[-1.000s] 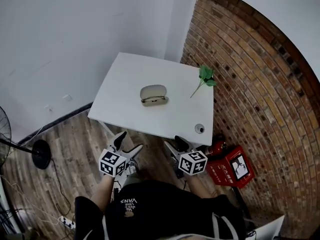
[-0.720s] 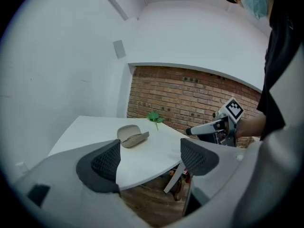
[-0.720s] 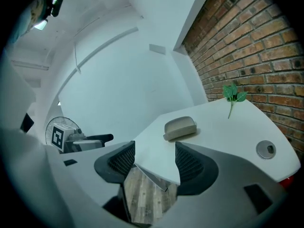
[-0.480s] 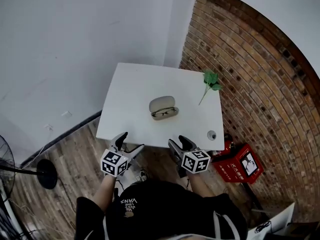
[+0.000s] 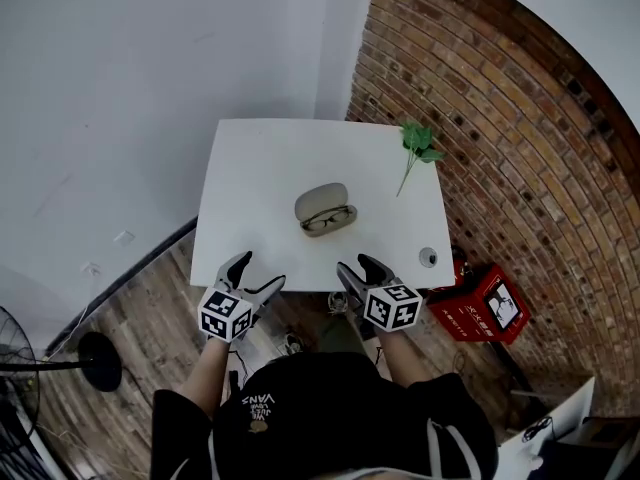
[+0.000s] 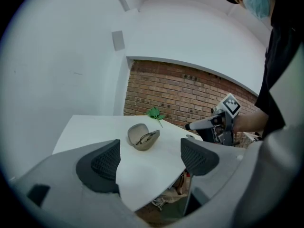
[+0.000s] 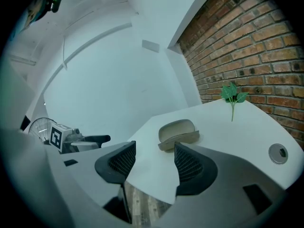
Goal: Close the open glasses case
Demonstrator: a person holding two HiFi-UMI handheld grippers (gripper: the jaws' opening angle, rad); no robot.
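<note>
My left tongs point(image 5: 261, 270) and right tongs point(image 5: 356, 268) hang spread and empty, short of the open beige oval hard-shell glasses case point(image 5: 325, 209). It looks light, stiff and slippery; I'd push its raised lid.

Over at the head view's left edge we lose most of the fan point(image 5: 97, 361): the frame cuts its cage, and only the base shows whole. That little round thing point(image 5: 428, 257) near the desk point(image 5: 260, 168) corner is too small for us to name. In the right gripper view the glasses case point(image 7: 177, 130) sits low to us, and its front wall hides what lies inside. In the left gripper view the right gripper point(image 6: 199, 125) is half lost behind the left gripper point(image 6: 149, 158), whose fingers point(image 6: 198, 156) cover its lower part.
</note>
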